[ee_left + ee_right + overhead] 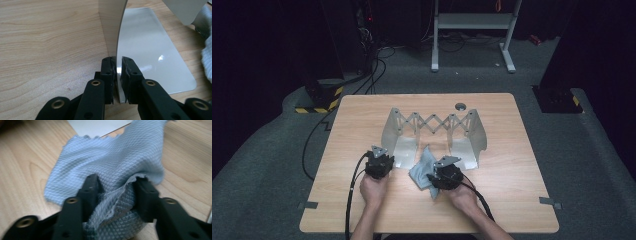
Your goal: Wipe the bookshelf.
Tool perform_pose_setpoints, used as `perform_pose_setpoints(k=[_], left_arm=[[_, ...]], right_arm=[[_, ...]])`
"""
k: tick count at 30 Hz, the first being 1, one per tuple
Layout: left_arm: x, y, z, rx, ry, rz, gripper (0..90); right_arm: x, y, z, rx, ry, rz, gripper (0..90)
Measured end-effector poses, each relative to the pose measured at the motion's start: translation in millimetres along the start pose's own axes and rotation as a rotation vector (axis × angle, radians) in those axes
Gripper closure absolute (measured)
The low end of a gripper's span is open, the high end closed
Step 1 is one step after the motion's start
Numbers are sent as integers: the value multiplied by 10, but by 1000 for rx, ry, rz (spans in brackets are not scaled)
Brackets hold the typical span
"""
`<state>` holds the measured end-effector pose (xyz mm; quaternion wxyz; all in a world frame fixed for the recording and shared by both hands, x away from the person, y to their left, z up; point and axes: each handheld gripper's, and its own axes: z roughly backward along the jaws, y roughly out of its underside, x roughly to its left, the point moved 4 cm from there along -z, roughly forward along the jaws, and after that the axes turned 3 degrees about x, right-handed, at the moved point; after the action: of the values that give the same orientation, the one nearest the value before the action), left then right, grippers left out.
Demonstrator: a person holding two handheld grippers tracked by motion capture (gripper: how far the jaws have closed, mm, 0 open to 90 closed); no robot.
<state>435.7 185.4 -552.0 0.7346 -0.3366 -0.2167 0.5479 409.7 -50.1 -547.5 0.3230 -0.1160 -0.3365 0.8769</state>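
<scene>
A folding metal rack (434, 122) stands mid-table, two curved steel side plates joined by a scissor lattice. In the left gripper view my left gripper (118, 72) is shut on the near edge of the left plate's upright wall (111, 30), whose flat base (152, 57) lies to the right. From above, the left gripper (381, 161) sits at that plate's front corner. A blue-grey waffle cloth (422, 167) lies crumpled in front of the rack. My right gripper (438, 175) is shut on a bunched fold of the cloth (112, 162), seen between its jaws in the right gripper view (117, 191).
A small round grey disc (460, 106) lies on the wooden table (362, 115) behind the rack. Black cables trail off the table's left side to the floor. A white desk frame (472, 22) stands well beyond the far edge.
</scene>
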Motion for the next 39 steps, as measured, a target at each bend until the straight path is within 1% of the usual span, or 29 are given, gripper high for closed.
perform_pose_setpoints(k=[2,5,11,14,15,17,18,22,24,25,27,29,32,34,39], left_arm=[[0,0,0,0,0,1,796],[1,0,0,0,1,2,797],[2,0,0,0,3,4,796],[2,-1,0,-1,2,4,796],[2,-1,0,0,2,3,796],[1,-1,0,-1,2,3,797],[1,-1,0,-1,1,3,797],[1,-1,-1,-1,2,4,797],[1,0,-1,-1,2,6,798],[0,-1,-1,-1,2,5,798],[1,0,-1,-1,2,6,799],[8,0,0,1,5,10,805],[11,0,1,1,3,11,814],[11,0,1,1,3,12,817],[14,0,2,1,2,13,823]], right_arm=[[16,0,5,1,-18,5,684],[24,-2,5,1,-32,24,741],[27,-8,15,13,-40,26,780],[9,17,66,27,-34,23,785],[-3,35,101,29,-24,17,785],[-58,70,198,12,-6,2,786],[-104,85,258,0,4,-2,785],[-330,141,510,-40,57,-66,786],[-459,174,601,-49,84,-99,785],[-494,185,621,-46,92,-109,785],[-574,208,633,-40,114,-135,785],[-643,222,607,-31,137,-165,785],[-722,215,542,-21,173,-188,785],[-746,192,502,-11,183,-200,784],[-781,108,458,-17,227,-216,783]])
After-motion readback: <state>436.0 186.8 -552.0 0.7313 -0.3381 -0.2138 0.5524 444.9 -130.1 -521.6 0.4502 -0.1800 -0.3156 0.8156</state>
